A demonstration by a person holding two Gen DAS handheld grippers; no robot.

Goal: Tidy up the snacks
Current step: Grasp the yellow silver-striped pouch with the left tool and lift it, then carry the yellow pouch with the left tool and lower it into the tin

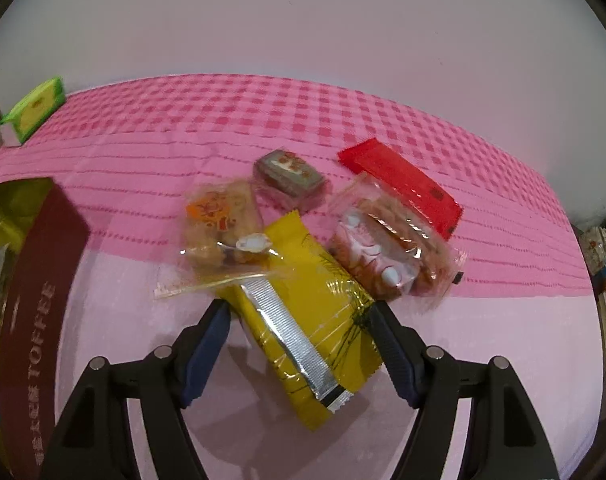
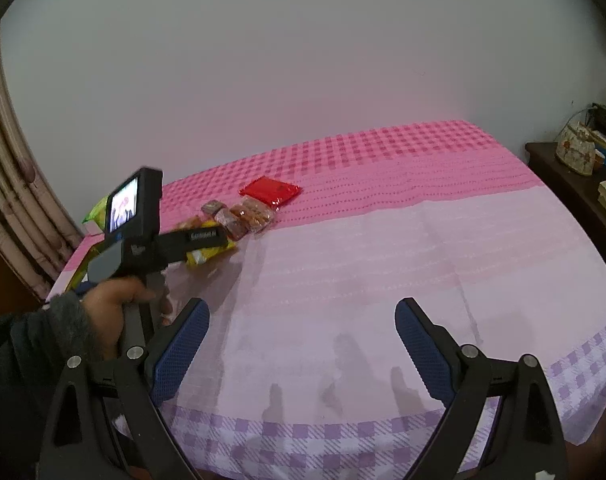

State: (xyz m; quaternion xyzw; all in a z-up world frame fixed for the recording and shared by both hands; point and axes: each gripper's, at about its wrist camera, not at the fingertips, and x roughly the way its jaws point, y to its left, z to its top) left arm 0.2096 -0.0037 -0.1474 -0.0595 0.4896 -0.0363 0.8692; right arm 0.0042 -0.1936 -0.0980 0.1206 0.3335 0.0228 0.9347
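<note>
- Five wrapped snacks lie bunched together on the pink-and-lilac tablecloth (image 1: pixel 135 264), at the line where the pink checked band meets the pale part.
- Yellow packet (image 1: pixel 303 320), silver seam up, lies nearest the left gripper (image 1: pixel 301 306). It sits between the two spread fingers; the pads flank its edges, and I cannot tell whether they touch it. The packet lies flat on the cloth, not lifted.
- Clear bag with orange print (image 1: pixel 219 224) overlaps the yellow packet's far left corner.
- Clear bag of brown pieces (image 1: pixel 387 252) lies just right of the yellow packet, partly over the red packet (image 1: pixel 403 184) behind it.
- Small grey-topped wrapped cake (image 1: pixel 291 178) sits behind the two clear bags, close to them.
- Dark red box marked TOFFEE (image 1: pixel 35 320) stands at the left edge, open side facing away to the left; contents too cropped to read.
- Green packet (image 1: pixel 35 110) lies well apart, at the far left corner of the table.
- Right gripper (image 2: pixel 303 308) hangs over bare lilac cloth, jaws wide apart, nothing between them, well apart from the snacks.
- Right view also shows the left hand (image 2: pixel 111 300), grey sleeve, holding the left device over the pile.
</note>
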